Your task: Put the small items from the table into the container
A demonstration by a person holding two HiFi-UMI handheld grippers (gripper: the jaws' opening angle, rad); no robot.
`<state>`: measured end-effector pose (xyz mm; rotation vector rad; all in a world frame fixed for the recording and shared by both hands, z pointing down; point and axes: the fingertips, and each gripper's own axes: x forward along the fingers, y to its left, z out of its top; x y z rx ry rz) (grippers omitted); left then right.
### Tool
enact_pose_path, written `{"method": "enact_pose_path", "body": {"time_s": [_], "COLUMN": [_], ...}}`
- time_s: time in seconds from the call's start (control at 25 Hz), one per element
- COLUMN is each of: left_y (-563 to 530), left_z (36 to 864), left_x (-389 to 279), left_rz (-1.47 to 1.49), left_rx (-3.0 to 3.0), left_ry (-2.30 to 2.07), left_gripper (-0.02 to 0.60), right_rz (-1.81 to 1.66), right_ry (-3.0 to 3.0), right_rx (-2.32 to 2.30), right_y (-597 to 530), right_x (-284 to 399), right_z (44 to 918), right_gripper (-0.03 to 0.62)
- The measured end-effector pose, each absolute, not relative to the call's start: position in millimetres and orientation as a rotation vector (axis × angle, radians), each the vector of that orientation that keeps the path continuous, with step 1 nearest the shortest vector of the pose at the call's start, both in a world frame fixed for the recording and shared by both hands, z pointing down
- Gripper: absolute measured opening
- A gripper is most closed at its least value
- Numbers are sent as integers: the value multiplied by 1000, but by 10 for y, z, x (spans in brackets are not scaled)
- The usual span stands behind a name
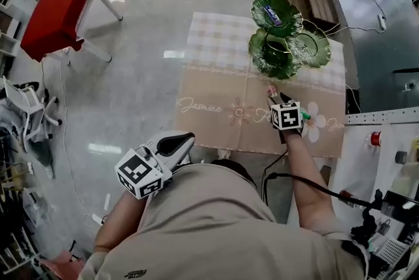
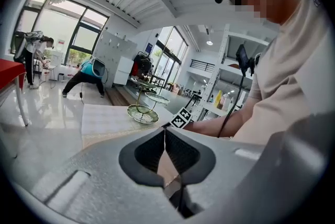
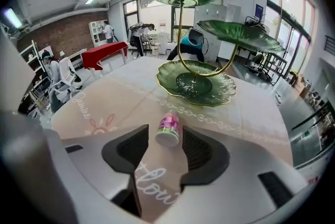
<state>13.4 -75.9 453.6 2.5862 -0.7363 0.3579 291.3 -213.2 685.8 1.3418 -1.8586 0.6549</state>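
The right gripper's [image 3: 166, 140] jaws stand apart around a pink bottle [image 3: 168, 130] lying on the table [image 3: 104, 108] — the left gripper's [image 2: 165, 132] jaws are pressed together, empty.

I see the small bottle [image 3: 168, 130] with a pink and green label and a white end. The tiered stand [image 3: 220, 93] is dark green with a gold stem. The desk cloth [image 1: 216, 122] is beige with white flowers and script, and pale checks farther away. My right claw [image 3: 165, 127] is grey with black pads.
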Motion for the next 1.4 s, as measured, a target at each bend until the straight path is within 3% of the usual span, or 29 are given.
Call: {"method": "enact_pose_path", "body": {"time_s": [0.68,1.4], "left_y": [-809,-663], "left_z": [4534,4411], "left_x": [242,-112], "left_rz": [362,276], "left_rx": [2563,2663], "left_ry": [-826,-592], "left_gripper": [9,9], "right_rz": [703,532], "right_ry": [-1896,-2041], "right_rx": [1234,1259], "right_y": [-2227,-1643], "right_x": [2913,2183], "right_z": [7073,5522], "right_gripper": [176,176]}}
